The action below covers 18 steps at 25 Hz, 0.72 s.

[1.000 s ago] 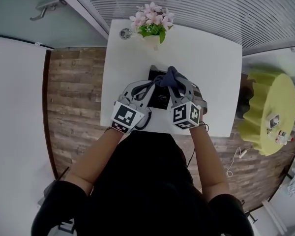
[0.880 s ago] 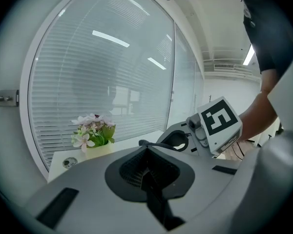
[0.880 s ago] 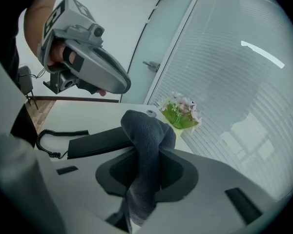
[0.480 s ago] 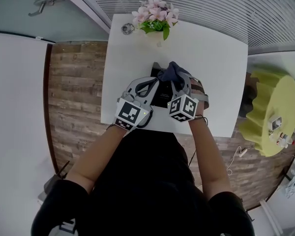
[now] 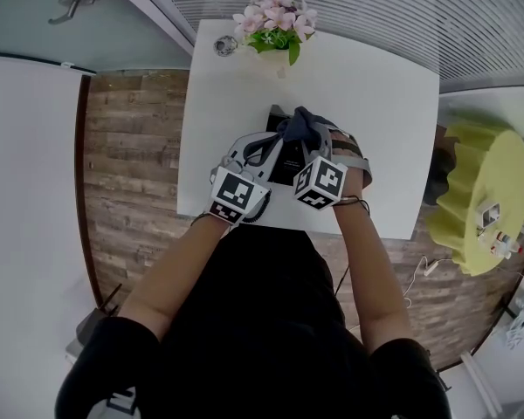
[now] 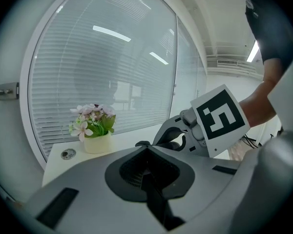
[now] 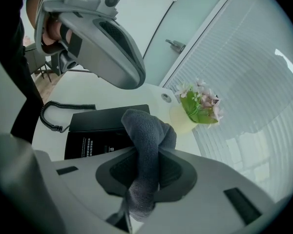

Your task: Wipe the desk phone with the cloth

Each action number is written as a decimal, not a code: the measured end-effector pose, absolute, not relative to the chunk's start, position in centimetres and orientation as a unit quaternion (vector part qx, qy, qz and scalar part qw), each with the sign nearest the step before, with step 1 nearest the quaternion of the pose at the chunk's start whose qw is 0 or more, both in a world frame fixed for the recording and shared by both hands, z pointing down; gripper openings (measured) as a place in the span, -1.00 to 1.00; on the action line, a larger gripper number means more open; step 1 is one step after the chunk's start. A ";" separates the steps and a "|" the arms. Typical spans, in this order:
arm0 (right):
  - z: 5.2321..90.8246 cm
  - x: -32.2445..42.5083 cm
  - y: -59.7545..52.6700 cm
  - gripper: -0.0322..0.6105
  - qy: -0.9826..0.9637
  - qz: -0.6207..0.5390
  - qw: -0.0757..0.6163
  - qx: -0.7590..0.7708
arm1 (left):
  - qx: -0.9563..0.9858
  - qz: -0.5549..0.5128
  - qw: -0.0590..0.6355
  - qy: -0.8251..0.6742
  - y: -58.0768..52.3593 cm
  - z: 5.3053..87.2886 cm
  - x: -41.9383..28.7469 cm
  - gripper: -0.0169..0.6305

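The black desk phone (image 5: 286,166) lies on the white table (image 5: 384,129), mostly hidden under both grippers; in the right gripper view the phone (image 7: 105,128) shows its printed dark face and coiled cord (image 7: 52,116). My right gripper (image 5: 311,143) is shut on a dark grey cloth (image 5: 299,127), which bulges out of the jaws just above the phone; the cloth (image 7: 145,126) stands up between the jaws. My left gripper (image 5: 264,145) hovers over the phone's left part, shut with nothing in it. It shows again as the left gripper (image 7: 100,38).
A small pot of pink flowers (image 5: 275,31) and a small round metal object (image 5: 224,45) stand at the table's far edge. Window blinds lie behind the table. A yellow round stool (image 5: 480,199) stands to the right, and wood floor (image 5: 127,147) lies on the left.
The right gripper with the cloth has shifted a little left and away over the phone, its marker cube turning. The left gripper has kept its place beside it.
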State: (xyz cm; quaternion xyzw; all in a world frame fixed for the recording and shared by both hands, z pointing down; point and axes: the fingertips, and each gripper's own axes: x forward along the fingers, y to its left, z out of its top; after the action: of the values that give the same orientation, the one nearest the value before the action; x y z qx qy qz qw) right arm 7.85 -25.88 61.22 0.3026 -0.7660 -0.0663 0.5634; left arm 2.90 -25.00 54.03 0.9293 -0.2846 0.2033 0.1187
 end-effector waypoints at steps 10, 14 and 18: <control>62.0 7.0 -24.1 -0.61 -0.773 -0.043 0.565 0.286 | 0.925 0.215 0.124 -0.287 -24.1 55.4 2.4 -0.92; 62.2 6.9 -23.6 -0.61 -0.776 -0.034 0.563 0.283 | 0.926 0.215 0.126 -0.286 -23.6 55.6 2.4 -0.92; 62.5 6.7 -23.2 -0.61 -0.776 -0.028 0.565 0.278 | 0.925 0.214 0.126 -0.286 -23.3 55.7 2.3 -0.92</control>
State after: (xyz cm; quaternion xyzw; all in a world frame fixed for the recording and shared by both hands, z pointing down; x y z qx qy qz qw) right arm 6.74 -23.20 62.52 0.2781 -0.7760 -0.0276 0.5655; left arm 2.26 -23.32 55.67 0.9254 -0.2860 0.2141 0.1264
